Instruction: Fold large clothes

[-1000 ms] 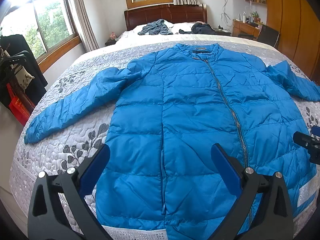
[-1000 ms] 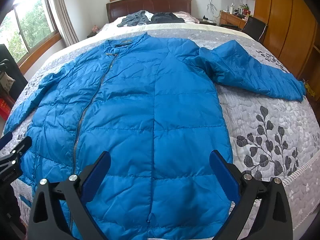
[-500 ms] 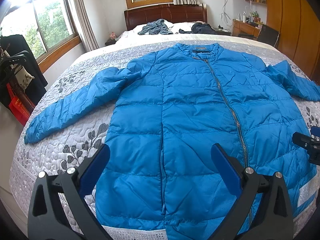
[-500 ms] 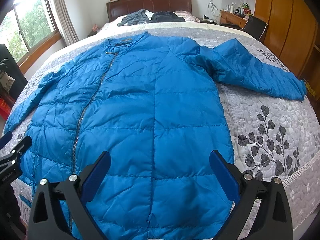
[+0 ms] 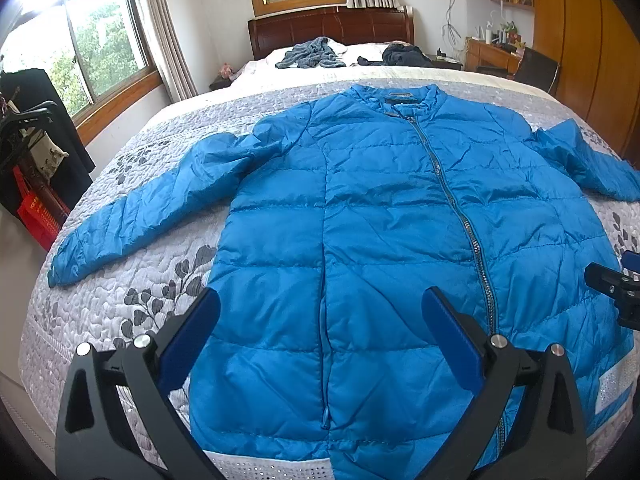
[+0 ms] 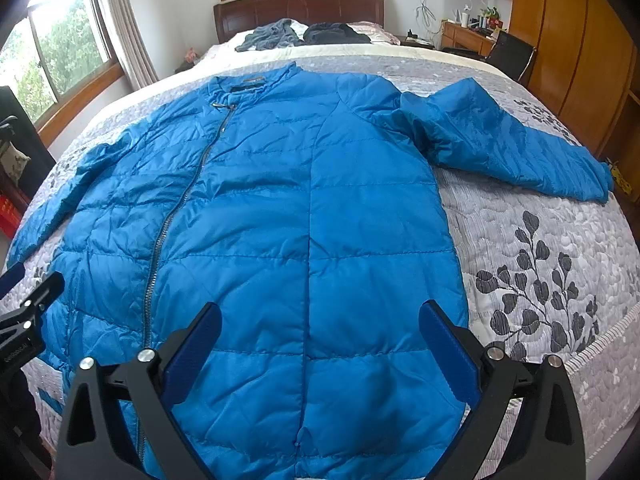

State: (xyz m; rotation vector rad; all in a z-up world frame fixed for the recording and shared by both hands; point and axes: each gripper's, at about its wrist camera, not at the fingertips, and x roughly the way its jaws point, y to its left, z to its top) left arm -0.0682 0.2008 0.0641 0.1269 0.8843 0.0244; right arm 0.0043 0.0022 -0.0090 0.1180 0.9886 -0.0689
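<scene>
While zipped, blue jacket (image 5: 380,208) lies flat | sleeves spread | bedspread (image 6: 540,240)

Blue quilted jacket (image 5: 380,232) lies flat, zipped, sleeves spread.

Right wrist view. Blue quilted jacket (image 6: 312,216) lying flat, front up and zipped, on a bed with a grey leaf-patterned quilt (image 6: 560,264); one sleeve extends toward the right edge. Right gripper (image 6: 320,340) above the hem, jaws wide apart, holding nothing. Left gripper (image 6: 24,312) partly visible at the left edge. Dark clothes (image 6: 304,34) heaped near the headboard.
</scene>
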